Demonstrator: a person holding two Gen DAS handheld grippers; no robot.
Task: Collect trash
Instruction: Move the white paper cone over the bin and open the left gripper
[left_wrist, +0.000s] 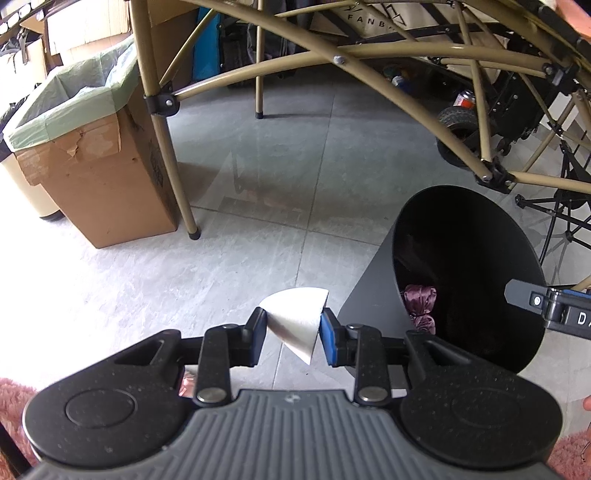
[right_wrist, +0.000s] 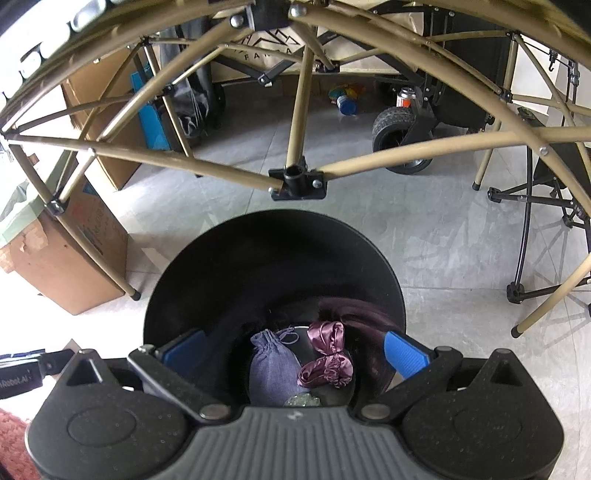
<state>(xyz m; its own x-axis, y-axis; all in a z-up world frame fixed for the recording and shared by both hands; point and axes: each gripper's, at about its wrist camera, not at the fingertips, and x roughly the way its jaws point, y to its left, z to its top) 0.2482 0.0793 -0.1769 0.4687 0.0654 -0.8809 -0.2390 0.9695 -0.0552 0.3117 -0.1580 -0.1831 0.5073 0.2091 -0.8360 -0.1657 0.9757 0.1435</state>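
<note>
My left gripper (left_wrist: 293, 332) is shut on a folded white paper piece (left_wrist: 295, 325), held above the tiled floor just left of the black round trash bin (left_wrist: 373, 291). In the right wrist view my right gripper (right_wrist: 293, 350) stands wide open over the mouth of the same bin (right_wrist: 177, 280), nothing between its blue pads (right_wrist: 404, 350). Inside the bin lie a purple satin scrunchie (right_wrist: 327, 356), a bluish drawstring pouch (right_wrist: 271, 365) and a bit of crumpled clear wrap (right_wrist: 303, 400). The scrunchie (left_wrist: 421, 304) also shows in the left view, where part of the right gripper (left_wrist: 554, 306) reaches over the bin's rim.
A cardboard box lined with a green bag (left_wrist: 92, 147) stands at the left. Tan folding-frame legs (left_wrist: 173, 162) and a joint (right_wrist: 297, 181) cross overhead and behind the bin. A black wheeled cart (right_wrist: 402, 136) and a folding stand (right_wrist: 535, 229) sit at the right. Pink rug (left_wrist: 14, 406) lies nearby.
</note>
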